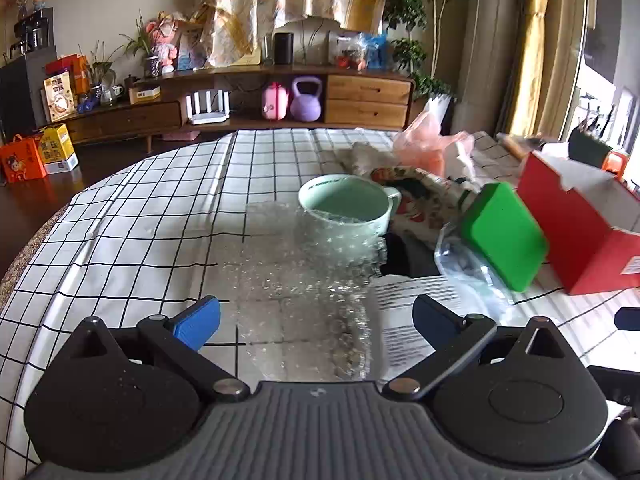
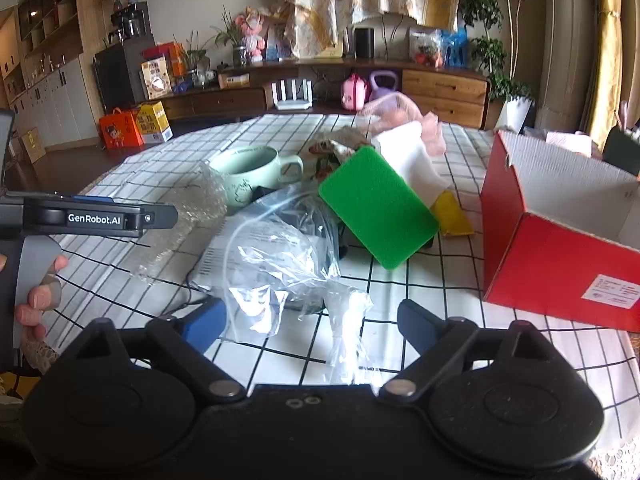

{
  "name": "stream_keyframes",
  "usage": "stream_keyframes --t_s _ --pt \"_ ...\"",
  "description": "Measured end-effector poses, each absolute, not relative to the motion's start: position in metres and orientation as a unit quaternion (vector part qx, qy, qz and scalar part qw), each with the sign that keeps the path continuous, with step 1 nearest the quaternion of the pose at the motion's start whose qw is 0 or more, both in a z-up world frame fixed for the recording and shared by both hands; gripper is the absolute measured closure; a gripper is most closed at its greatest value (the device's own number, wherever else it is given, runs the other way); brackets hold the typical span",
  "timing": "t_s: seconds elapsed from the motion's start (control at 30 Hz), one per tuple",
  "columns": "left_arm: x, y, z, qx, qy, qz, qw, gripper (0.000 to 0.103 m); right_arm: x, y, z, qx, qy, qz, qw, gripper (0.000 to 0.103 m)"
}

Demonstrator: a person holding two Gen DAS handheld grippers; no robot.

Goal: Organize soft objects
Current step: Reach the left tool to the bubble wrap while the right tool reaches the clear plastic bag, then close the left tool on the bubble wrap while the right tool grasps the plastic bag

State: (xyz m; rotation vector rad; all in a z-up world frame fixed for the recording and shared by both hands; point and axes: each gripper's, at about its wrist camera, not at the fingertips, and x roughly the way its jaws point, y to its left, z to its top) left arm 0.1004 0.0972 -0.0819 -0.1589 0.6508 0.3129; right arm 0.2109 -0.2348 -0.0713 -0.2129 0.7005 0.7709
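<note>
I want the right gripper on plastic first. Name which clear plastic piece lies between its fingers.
The crumpled clear bag, smooth film lying between the open right gripper fingers. The bubble wrap, dimpled, sits farther left beside the mug.

Black claw (image 2: 310, 322), blue fingertips (image 2: 206, 320), silver pivot screws

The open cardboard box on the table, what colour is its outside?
The box is red outside, white inside; the right wrist view shows it best.
</note>
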Motion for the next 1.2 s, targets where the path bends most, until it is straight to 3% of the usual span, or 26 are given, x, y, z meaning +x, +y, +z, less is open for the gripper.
stream_keyframes --t_s 0.2,0.47,0.53,0.73,0.8,0.9,1.1,1.2 --pt "0.130 0.119 -0.101 -0.109 0.353 0.152 0.917 0.001 0.235 -0.226 -0.087 -0.107 0.356 0.367 0.853 0.023" --pt "0.155 0.159 -0.129 -0.213 0.397 0.141 0.882 0.001 0.255 -0.214 -0.104 -0.107 0.375 0.376 0.841 0.027" --pt "0.158 0.164 -0.133 -0.232 0.400 0.140 0.875 0.005 0.259 -0.211 -0.108 -0.107 0.380 0.376 0.838 0.030" --pt "0.161 0.166 -0.139 -0.230 0.407 0.138 0.873 0.031 0.265 -0.210 -0.116 -0.100 0.393 0.369 0.836 0.044" --pt "0.160 0.166 -0.139 -0.228 0.405 0.140 0.874 0.049 0.266 -0.212 -0.117 -0.096 0.397 0.367 0.836 0.051" --pt "0.160 0.167 -0.139 -0.224 0.406 0.142 0.875 0.066 0.266 -0.214 -0.117 -0.093 0.398 0.362 0.837 0.062" --pt "0.154 0.166 -0.138 -0.202 0.402 0.152 0.880 0.089 0.261 -0.220 -0.113 -0.087 0.391 0.357 0.844 0.074" --pt "0.148 0.165 -0.134 -0.187 0.394 0.162 0.885 0.092 0.256 -0.223 -0.109 -0.091 0.382 0.354 0.849 0.076"
